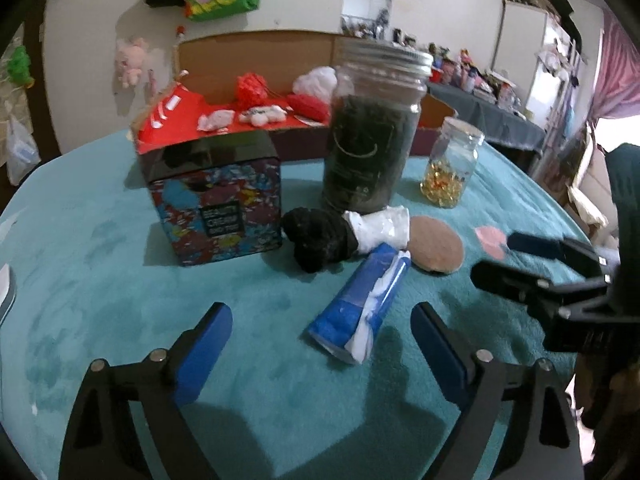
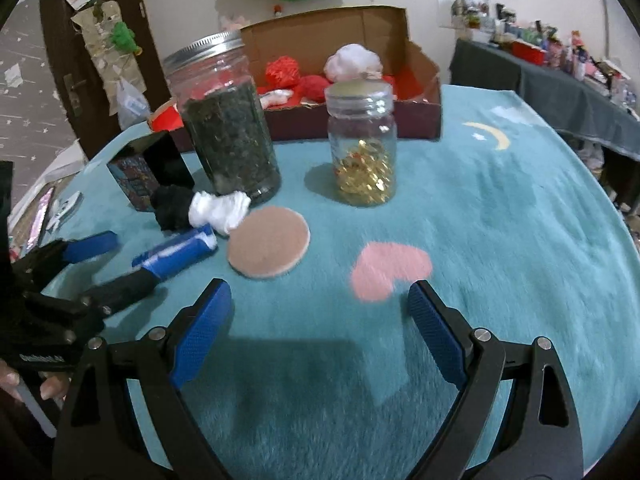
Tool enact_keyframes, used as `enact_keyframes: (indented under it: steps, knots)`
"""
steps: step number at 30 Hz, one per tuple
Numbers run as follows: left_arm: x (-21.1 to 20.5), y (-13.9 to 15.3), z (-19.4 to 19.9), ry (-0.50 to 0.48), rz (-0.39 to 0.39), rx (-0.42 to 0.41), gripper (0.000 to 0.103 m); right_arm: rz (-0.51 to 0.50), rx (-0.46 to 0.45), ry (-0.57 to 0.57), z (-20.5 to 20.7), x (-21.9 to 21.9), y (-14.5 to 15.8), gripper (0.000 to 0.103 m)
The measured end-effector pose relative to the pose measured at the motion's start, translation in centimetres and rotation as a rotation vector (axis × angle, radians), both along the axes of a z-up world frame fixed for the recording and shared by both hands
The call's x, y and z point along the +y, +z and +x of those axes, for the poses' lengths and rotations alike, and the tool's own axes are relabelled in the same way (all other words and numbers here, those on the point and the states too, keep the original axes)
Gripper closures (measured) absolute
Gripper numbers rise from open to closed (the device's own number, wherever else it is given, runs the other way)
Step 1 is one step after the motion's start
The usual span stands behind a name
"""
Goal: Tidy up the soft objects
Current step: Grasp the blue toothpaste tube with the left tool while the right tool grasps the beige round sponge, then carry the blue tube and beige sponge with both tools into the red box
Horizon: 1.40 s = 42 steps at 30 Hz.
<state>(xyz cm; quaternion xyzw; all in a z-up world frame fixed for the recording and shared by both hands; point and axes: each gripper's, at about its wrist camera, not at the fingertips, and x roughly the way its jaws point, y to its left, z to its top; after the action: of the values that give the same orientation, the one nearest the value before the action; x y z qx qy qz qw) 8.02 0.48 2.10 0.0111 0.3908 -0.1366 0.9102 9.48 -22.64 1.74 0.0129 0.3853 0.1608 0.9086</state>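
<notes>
A rolled blue-and-white sock lies on the teal blanket, just ahead of my open, empty left gripper. Behind it lies a black-and-white sock bundle. A tan round pad lies to their right. My right gripper is open and empty above the blanket, right of the pad; it also shows in the left wrist view. My left gripper shows at the left of the right wrist view, around the blue sock's near end. A cardboard box at the back holds red and white soft things.
A tall jar of dark leaves and a small jar of gold capsules stand behind the socks. A patterned box stands at the left. A dark cluttered table is far right.
</notes>
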Motion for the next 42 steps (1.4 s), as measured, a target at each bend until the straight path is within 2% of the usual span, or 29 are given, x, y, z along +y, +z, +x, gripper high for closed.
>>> enact_keyframes:
  steps: [6, 8, 10, 12, 13, 14, 15, 17, 20, 23, 31, 42]
  knots:
    - [-0.4, 0.0, 1.5, -0.054, -0.001, 0.036, 0.028, -0.05, 0.049, 0.13, 2.4, 1.7, 0.4, 0.012]
    - [-0.6, 0.1, 2.0, -0.086, -0.003, 0.044, 0.038, -0.077, 0.069, 0.172, 3.0, 2.5, 0.3, 0.012]
    - [-0.8, 0.1, 2.3, -0.123, -0.021, 0.061, 0.042, -0.095, 0.079, 0.202, 3.4, 3.1, 0.1, 0.016]
    - [-0.9, 0.0, 2.3, -0.149, -0.031, 0.067, 0.05, -0.103, 0.08, 0.225, 3.8, 3.5, 0.1, 0.028]
    - [-1.0, -0.1, 2.3, -0.164, -0.042, 0.07, 0.059, -0.106, 0.081, 0.23, 3.9, 3.6, 0.0, 0.031]
    - [-1.0, -0.1, 2.4, -0.183, -0.058, 0.076, 0.07, -0.115, 0.077, 0.231, 4.1, 3.7, 0.0, 0.041]
    - [-1.0, -0.1, 2.4, -0.208, -0.085, 0.087, 0.073, -0.124, 0.068, 0.236, 4.1, 3.8, 0.0, 0.048]
    - [-1.2, 0.0, 2.5, -0.211, -0.087, 0.088, 0.076, -0.104, 0.058, 0.262, 4.0, 3.9, 0.1, 0.059]
    - [-1.2, 0.2, 2.6, -0.211, -0.096, 0.086, 0.08, -0.092, 0.043, 0.28, 3.5, 3.9, 0.1, 0.077]
    - [-1.1, 0.8, 2.3, -0.208, -0.1, 0.071, 0.08, -0.069, 0.03, 0.278, 3.0, 3.6, 0.4, 0.083]
    - [-1.0, 2.9, 1.6, -0.212, -0.09, 0.007, 0.081, -0.014, -0.002, 0.283, 1.3, 3.1, 2.4, 0.083]
    - [-0.8, 2.8, 1.8, -0.201, -0.095, 0.009, 0.081, 0.0, -0.006, 0.274, 1.0, 2.8, 2.8, 0.083]
